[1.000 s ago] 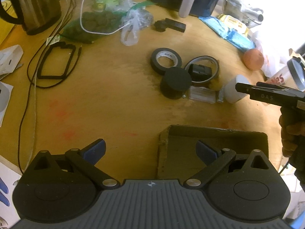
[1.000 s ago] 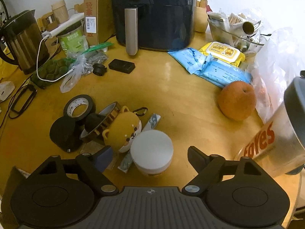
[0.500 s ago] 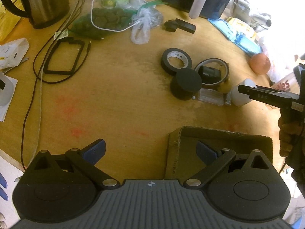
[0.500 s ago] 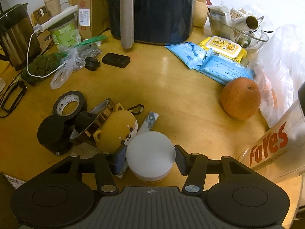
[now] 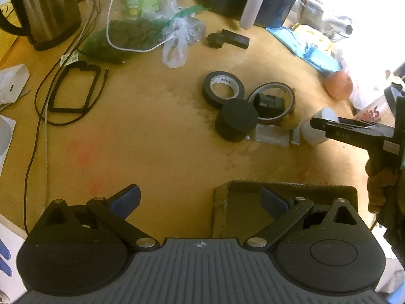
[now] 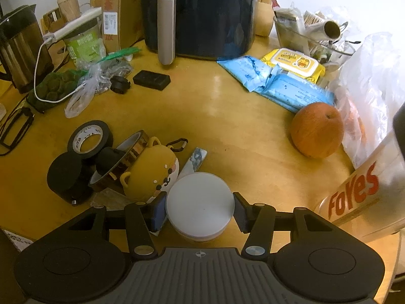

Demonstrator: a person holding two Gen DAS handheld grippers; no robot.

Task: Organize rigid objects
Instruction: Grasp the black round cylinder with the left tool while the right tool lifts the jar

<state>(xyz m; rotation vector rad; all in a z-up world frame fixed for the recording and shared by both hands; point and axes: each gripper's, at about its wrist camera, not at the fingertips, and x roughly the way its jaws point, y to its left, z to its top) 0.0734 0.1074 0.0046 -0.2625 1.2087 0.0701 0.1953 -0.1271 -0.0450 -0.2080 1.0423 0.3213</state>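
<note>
My right gripper (image 6: 200,211) is shut on a white round jar (image 6: 200,204) that sits on the wooden table; the jar (image 5: 316,129) and the gripper (image 5: 326,126) also show in the left wrist view. Left of the jar lie a yellow dog-shaped case (image 6: 152,172), an amber tape roll (image 6: 119,162), a black tape roll (image 6: 89,139) and a black round puck (image 6: 67,174). My left gripper (image 5: 200,200) is open and empty, held above the table with its right finger over an open cardboard box (image 5: 222,202).
An orange (image 6: 316,129), blue wipe packs (image 6: 291,86) and a Foyes cup (image 6: 362,197) stand at the right. An air fryer (image 6: 200,12), a kettle (image 5: 48,7), a green mesh bag (image 5: 121,38), cables (image 5: 43,96) and a black frame (image 5: 73,88) lie at the back and left.
My right gripper moved forward and closed its fingers on the white jar. My left gripper drew back a little and stayed open.
</note>
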